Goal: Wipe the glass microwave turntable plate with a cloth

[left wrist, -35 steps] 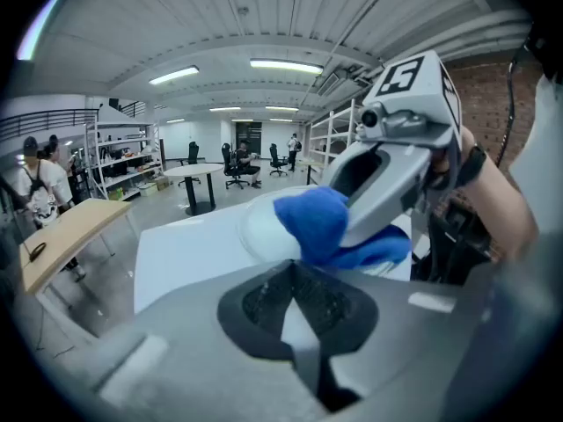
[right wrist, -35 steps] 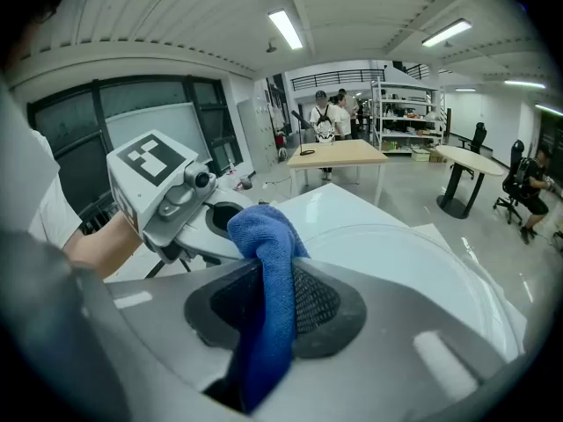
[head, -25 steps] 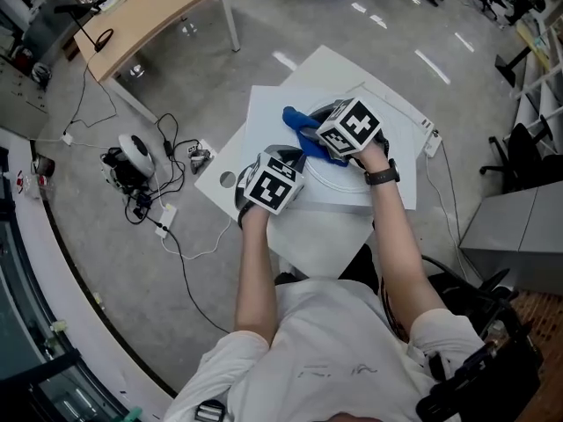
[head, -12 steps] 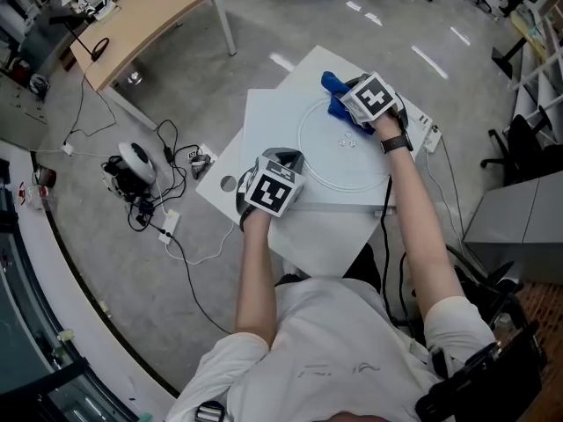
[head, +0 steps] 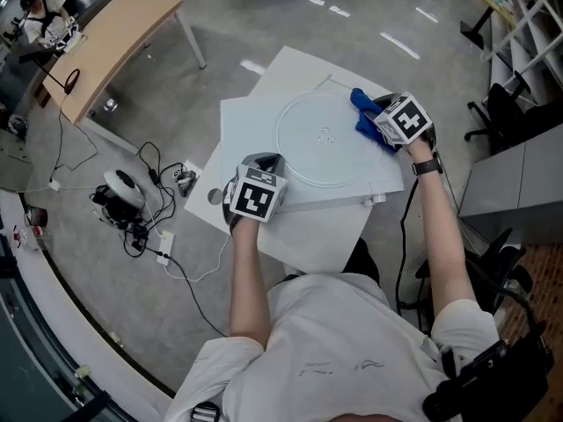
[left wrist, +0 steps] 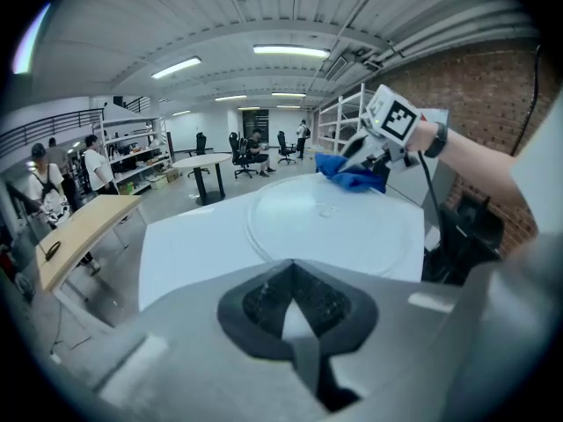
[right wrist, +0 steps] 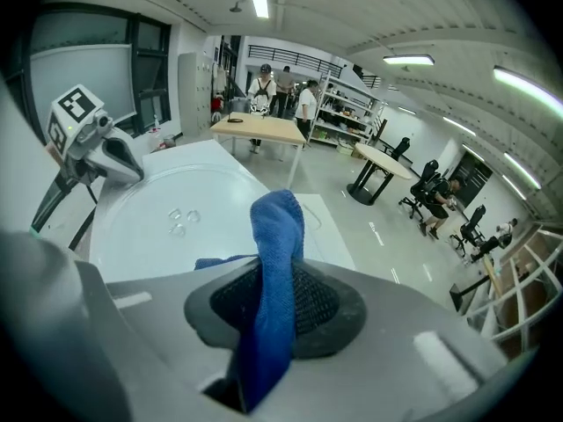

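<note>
The glass turntable plate (head: 303,152) lies flat on the white table (head: 251,121). It is round, so it has no long axis, and its raised hub marks (head: 326,134) face up at its middle.

The blue cloth (right wrist: 278,222) is bunched into a narrow roll. Its long axis runs out along the jaws of the right gripper (head: 380,121), which are clamped on it. A free end stands past the tips, over the plate's far-right rim.

The left gripper (left wrist: 295,275) sits at the plate's near-left rim with its jaws drawn together. Only a thin pale wedge shows between the pads, and I cannot tell what it is.

Only the head view shows the whole disc and both grippers on opposite sides of it. Only the right gripper view shows the cloth pinched between the pads, with the left gripper seen across the glass. The left gripper view shows the cloth touching the far rim.
</note>
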### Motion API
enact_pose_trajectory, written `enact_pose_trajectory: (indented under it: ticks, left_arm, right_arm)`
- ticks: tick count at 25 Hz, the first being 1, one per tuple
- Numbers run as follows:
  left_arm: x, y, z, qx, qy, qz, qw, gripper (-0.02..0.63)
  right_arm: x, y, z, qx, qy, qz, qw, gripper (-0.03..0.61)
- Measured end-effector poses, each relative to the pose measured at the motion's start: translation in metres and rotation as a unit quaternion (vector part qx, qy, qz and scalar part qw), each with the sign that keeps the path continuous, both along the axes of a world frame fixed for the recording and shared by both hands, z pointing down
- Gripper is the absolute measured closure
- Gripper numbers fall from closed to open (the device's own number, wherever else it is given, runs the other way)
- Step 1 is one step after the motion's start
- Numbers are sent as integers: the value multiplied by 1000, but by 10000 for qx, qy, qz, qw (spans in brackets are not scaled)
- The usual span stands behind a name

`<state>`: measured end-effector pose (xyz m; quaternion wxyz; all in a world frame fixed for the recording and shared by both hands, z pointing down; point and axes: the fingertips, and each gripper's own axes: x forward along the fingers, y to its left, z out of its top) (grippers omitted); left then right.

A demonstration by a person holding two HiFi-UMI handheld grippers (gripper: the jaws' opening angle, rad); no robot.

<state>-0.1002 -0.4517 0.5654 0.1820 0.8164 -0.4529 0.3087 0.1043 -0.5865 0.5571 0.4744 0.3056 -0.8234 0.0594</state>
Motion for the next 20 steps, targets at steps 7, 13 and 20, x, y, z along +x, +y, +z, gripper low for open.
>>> enact_pose_trajectory:
  ticks: [7, 13, 20]
  left_arm:
    - [6, 2, 7, 3, -284, 140, 9995, 615]
    - [12, 2, 10, 57, -584, 234, 9980, 614]
    - [12, 5, 8, 113, -539, 374, 9978, 614]
  right_arm:
    - [15, 76, 0, -330, -215, -177, 9991, 497]
    - [-25, 138, 10, -557, -431, -760, 9946, 497]
    - [-103, 162, 4, -566, -888, -1396, 9846, 495]
